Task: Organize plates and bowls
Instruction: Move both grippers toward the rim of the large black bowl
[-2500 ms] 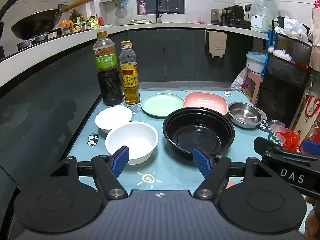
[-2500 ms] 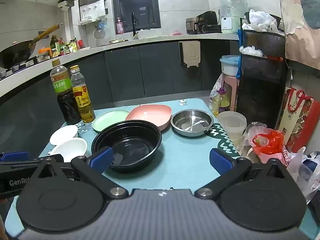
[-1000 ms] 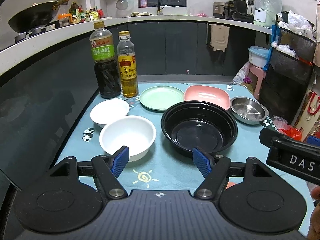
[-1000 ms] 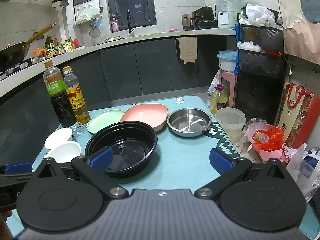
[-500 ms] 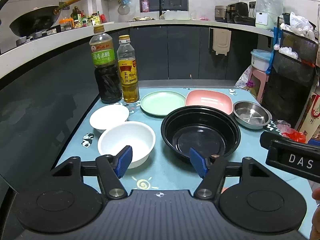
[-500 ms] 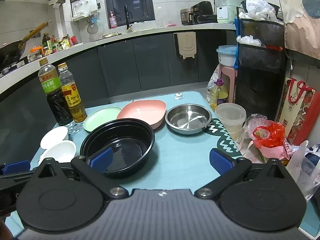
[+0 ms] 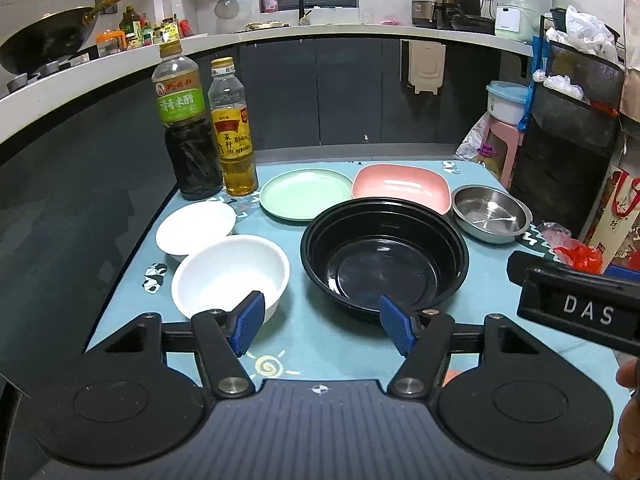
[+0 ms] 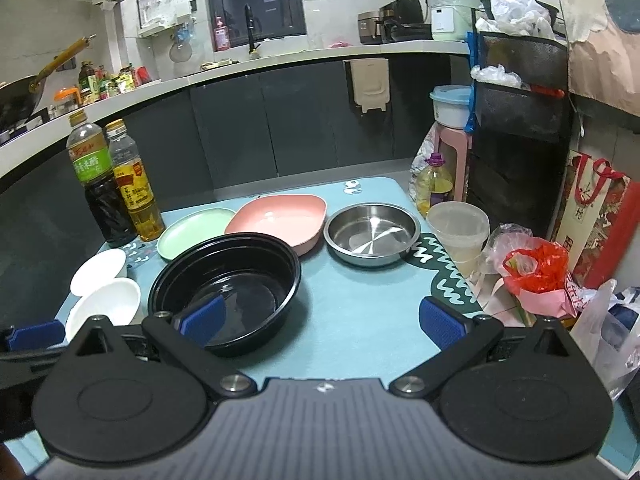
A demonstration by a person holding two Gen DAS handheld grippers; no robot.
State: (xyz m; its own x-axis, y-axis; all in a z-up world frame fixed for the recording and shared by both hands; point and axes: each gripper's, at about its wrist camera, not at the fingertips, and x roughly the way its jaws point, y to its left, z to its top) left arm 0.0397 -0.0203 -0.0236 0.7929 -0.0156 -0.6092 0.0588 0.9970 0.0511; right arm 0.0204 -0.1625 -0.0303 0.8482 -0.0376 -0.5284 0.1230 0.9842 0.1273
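On the teal table mat [image 7: 344, 344] stand a big black bowl [image 7: 384, 260], a white bowl [image 7: 230, 272], a smaller white dish [image 7: 196, 228], a green plate [image 7: 306, 194], a pink dish [image 7: 402, 186] and a steel bowl [image 7: 492, 212]. My left gripper [image 7: 322, 326] is open and empty, hovering just in front of the white and black bowls. My right gripper [image 8: 320, 316] is open wide and empty, its left pad over the black bowl [image 8: 224, 288]. The steel bowl [image 8: 372, 234] and pink dish [image 8: 276, 218] lie beyond it.
Two sauce bottles [image 7: 208, 128] stand at the mat's back left. A clear plastic tub [image 8: 458, 228], an oil bottle [image 8: 434, 184] and a red bag [image 8: 536, 266] crowd the right edge. A dark rack [image 8: 520, 128] stands to the right. The kitchen counter [image 7: 280, 38] curves behind.
Both grippers have shifted slightly and the left jaws have narrowed a little. The dishes have not moved.
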